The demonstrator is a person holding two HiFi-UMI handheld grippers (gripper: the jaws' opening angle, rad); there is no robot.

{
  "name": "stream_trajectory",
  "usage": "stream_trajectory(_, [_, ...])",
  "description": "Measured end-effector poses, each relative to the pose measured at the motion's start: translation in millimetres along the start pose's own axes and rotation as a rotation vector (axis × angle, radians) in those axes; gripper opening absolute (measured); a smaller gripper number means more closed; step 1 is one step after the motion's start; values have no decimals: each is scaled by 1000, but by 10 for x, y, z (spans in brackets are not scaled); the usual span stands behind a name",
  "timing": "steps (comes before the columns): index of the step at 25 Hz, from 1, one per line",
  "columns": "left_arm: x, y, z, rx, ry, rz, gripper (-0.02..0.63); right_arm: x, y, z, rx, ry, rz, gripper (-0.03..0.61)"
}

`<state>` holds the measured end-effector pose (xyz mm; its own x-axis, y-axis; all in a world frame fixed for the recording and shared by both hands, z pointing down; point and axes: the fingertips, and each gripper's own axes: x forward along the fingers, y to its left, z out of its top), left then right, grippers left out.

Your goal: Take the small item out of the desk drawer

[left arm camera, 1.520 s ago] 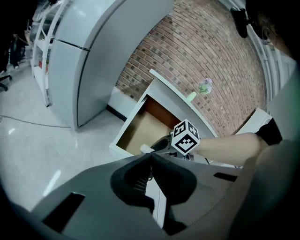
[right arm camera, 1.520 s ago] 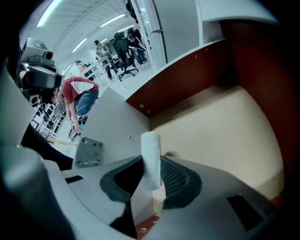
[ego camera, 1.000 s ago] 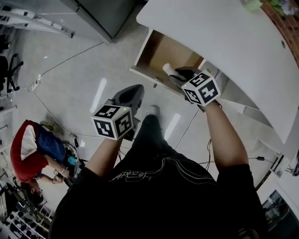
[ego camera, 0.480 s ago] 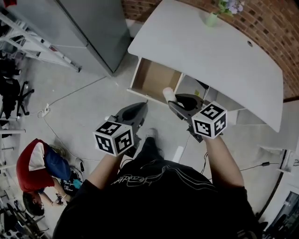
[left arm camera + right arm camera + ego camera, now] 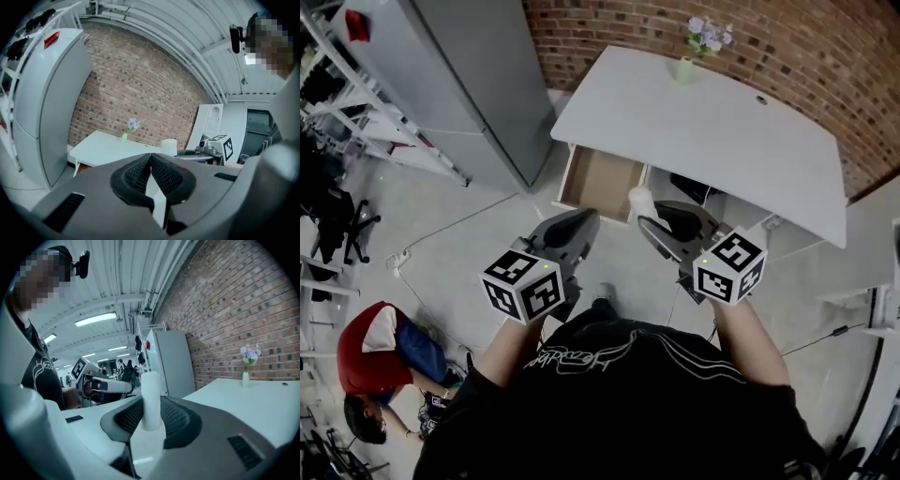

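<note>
The small item is a white cylinder (image 5: 640, 200); my right gripper (image 5: 651, 218) is shut on it, held upright in the air in front of the open drawer (image 5: 598, 181) of the white desk (image 5: 722, 141). In the right gripper view the white cylinder (image 5: 151, 399) stands between the dark ribbed pads (image 5: 174, 418) of the right gripper (image 5: 151, 414). My left gripper (image 5: 584, 221) hangs beside it at the left, jaws shut and empty. In the left gripper view the left gripper (image 5: 150, 158) has its tips touching, with the cylinder (image 5: 169, 146) seen beyond them.
A tall grey cabinet (image 5: 459, 84) stands left of the desk, metal shelving (image 5: 337, 122) further left. A small vase with flowers (image 5: 686, 64) sits on the desk by the brick wall (image 5: 787, 47). A person in red (image 5: 370, 361) crouches on the floor at lower left, with cables nearby.
Both grippers have risen and drawn back from the drawer, the right one still holding the white cylinder. The desk and drawer now look smaller and farther below.
</note>
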<state>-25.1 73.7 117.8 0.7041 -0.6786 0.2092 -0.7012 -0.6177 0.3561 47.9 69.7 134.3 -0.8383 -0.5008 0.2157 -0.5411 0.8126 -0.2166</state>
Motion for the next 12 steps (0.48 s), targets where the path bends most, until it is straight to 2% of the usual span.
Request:
stream_trajectory(6, [-120, -517, 136, 68, -44, -35, 21, -461, 295, 218, -28, -95, -8, 126])
stream_trajectory(10, [-135, -735, 143, 112, -40, -51, 21, -707, 357, 291, -65, -135, -68, 126])
stream_trajectory(12, [-131, -832, 145, 136, -43, -55, 21, -797, 382, 304, -62, -153, -71, 126])
